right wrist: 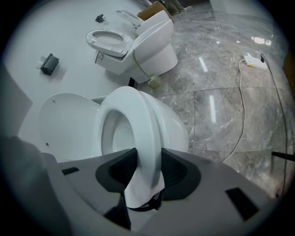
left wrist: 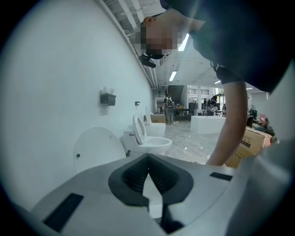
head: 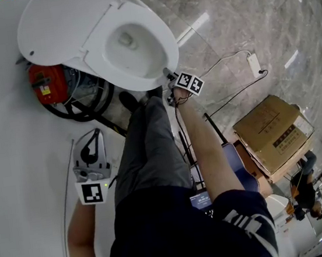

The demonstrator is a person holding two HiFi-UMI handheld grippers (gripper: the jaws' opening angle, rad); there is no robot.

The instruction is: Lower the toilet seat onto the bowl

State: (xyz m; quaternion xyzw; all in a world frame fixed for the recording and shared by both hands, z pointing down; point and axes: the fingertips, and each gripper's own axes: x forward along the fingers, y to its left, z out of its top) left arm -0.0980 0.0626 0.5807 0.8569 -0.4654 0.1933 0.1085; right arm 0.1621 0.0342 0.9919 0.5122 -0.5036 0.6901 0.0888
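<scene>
The white toilet seat (head: 164,47) lies flat on the bowl (head: 143,83), and the lid (head: 58,21) stands up behind it. My right gripper (head: 170,79) is at the bowl's front edge. In the right gripper view the seat's front rim (right wrist: 144,124) runs between the jaws of the right gripper (right wrist: 147,162), above the bowl (right wrist: 174,130); the pads stand close on either side and I see no squeeze. The lid (right wrist: 69,124) shows behind. My left gripper (head: 94,137) hangs low at the left, well away from the toilet. Its tips (left wrist: 147,159) meet on nothing.
A red machine with black hoses (head: 47,82) sits left of the bowl. A cardboard box (head: 273,132) and a power strip with its cable (head: 253,63) lie on the marble floor to the right. A second toilet (right wrist: 138,46) stands further along the wall.
</scene>
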